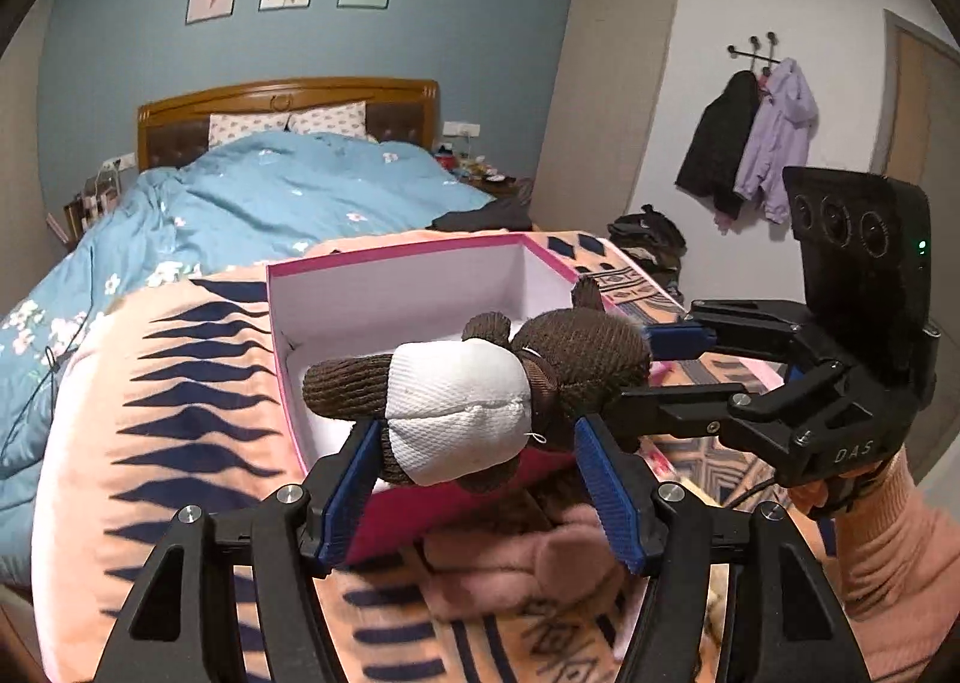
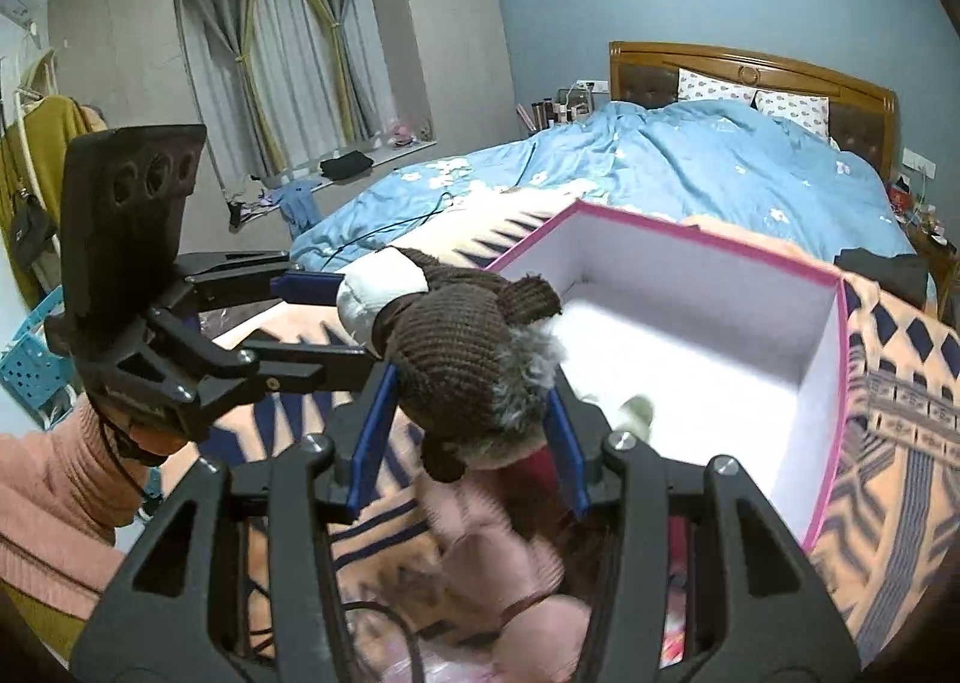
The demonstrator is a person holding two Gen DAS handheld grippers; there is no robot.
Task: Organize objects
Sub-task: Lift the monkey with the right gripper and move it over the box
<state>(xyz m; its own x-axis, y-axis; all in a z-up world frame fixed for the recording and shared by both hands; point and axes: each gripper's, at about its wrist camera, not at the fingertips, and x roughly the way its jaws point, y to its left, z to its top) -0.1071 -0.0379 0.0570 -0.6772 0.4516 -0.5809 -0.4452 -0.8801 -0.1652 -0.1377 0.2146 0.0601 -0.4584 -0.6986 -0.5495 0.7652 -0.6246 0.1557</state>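
In the left wrist view, the blue floral duvet [image 1: 252, 197] covers the bed at far left, running up to the wooden headboard [image 1: 288, 95]. Nearer, an orange blanket with dark blue marks [image 1: 180, 383] lies over the foot of the bed, and on it sits the open pink-rimmed box [image 1: 384, 293] with a white inside. At the box's near edge hangs the brown knitted plush toy [image 1: 480, 389], its white cloth middle level with the rim. The left gripper [image 1: 480, 479] has its blue pads on either side of the toy's white body — the fingers are clenched on it. To the right, the right gripper [image 1: 636, 377] comes in from the side and grasps the toy's brown head between its blue pads. Below the toy a pink plush object [image 1: 516, 557] lies on the blanket. At far right, dark and lilac jackets [image 1: 756, 137] hang on wall hooks.

The right wrist view agrees — the left gripper [image 2: 354, 317] pinches the toy [image 2: 468, 359] by its white part, the right gripper [image 2: 468, 431] holds the head, and the box [image 2: 828, 413] stands just right of it.
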